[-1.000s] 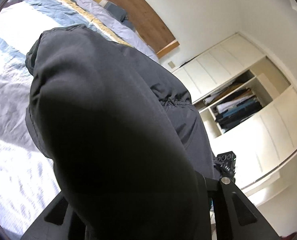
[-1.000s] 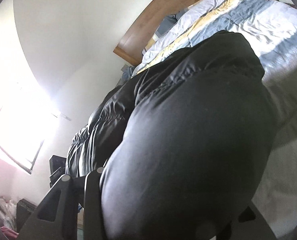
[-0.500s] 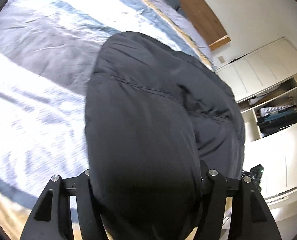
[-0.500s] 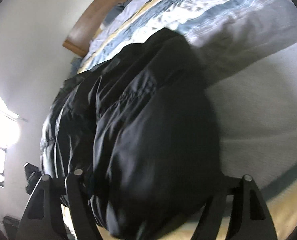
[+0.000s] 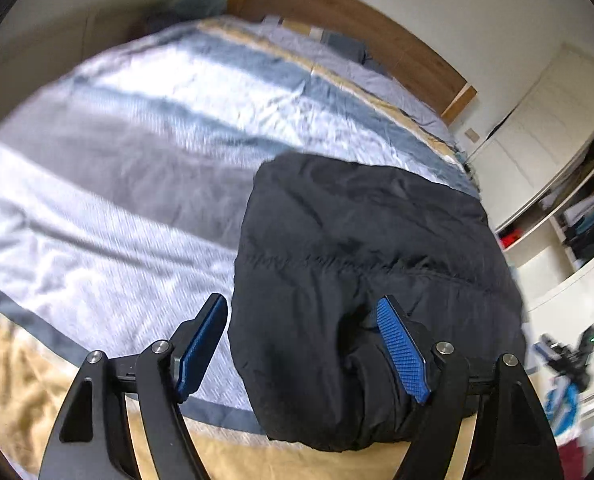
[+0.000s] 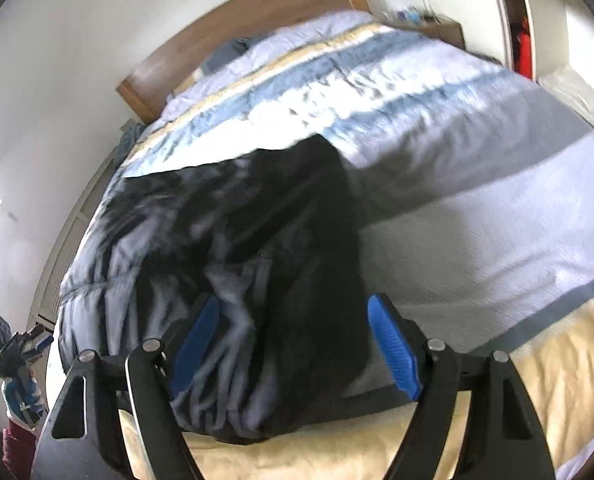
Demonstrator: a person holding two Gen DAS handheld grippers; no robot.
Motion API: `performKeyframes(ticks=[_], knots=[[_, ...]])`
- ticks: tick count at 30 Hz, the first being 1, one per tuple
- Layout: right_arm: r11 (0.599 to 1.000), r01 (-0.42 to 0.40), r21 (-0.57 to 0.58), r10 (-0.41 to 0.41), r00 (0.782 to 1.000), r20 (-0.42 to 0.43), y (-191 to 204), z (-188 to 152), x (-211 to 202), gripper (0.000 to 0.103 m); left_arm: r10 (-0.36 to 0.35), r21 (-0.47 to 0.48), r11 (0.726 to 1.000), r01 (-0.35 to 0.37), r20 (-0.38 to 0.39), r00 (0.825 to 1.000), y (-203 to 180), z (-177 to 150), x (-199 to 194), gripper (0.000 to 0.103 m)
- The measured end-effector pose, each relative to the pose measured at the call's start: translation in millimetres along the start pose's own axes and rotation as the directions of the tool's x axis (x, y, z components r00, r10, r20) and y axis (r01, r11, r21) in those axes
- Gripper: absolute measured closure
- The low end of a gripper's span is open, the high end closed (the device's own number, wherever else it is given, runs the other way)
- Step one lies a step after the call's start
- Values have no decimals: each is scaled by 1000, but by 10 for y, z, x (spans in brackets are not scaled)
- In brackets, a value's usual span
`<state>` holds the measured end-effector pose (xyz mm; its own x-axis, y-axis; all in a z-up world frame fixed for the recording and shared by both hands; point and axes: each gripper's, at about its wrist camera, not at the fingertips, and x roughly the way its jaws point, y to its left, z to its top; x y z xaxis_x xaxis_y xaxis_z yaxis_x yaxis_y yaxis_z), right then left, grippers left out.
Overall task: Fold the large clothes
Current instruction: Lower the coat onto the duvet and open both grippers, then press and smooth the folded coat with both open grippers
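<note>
A black padded jacket (image 5: pixel 361 264) lies folded on the striped bedspread (image 5: pixel 137 160) near the foot of the bed. It also shows in the right wrist view (image 6: pixel 257 248). My left gripper (image 5: pixel 301 344) is open, its blue pads (image 5: pixel 401 352) spread apart at the jacket's near left corner, holding nothing. My right gripper (image 6: pixel 293 348) is open too, its blue pads (image 6: pixel 393 352) spread around the jacket's near right corner without gripping it.
The bedspread (image 6: pixel 477 160) stretches to a wooden headboard (image 5: pixel 357 28) with pillows. A wardrobe with open shelves (image 5: pixel 577 216) stands right of the bed. A yellow band of the bedding (image 6: pixel 557 360) runs along the near edge.
Both grippers have let go of the jacket and opened. The jacket, held up before, has dropped onto the bed, and both grippers have drawn back toward the foot.
</note>
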<state>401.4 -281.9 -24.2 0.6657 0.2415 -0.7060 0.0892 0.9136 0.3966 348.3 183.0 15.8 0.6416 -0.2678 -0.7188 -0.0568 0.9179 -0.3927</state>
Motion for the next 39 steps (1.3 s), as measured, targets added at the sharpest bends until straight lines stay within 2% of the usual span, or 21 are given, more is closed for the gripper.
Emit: performKeyframes(ticks=[5,9,14,22,29,39], knots=[[994,9,-112,-8,1000,11,475,-131,76,27,64,54,996,-68,78,995,-324,-147,58,26],[984,5,-180,0,1000,24,790,-213,147,27,76,92,992,-88,122,990,-616,-160,289,26],[969,-8,-248,25,998,65,1217,-136,313,27,71,179,979,-99,154,986,-1052,-102,464,26],[954,-23,-301,50,995,81,1757,49,886,27,52,240,967,-83,133,990,-1548,212,1061,26],[944,12,-331,10,998,66,1908,152,1421,26,122,260,955,-143,94,988,-1631,394,1629,25],[944,61,-326,-57,998,22,1968,592,1968,26,212,268,939,-215,42,976,-1746,836,2192,20]])
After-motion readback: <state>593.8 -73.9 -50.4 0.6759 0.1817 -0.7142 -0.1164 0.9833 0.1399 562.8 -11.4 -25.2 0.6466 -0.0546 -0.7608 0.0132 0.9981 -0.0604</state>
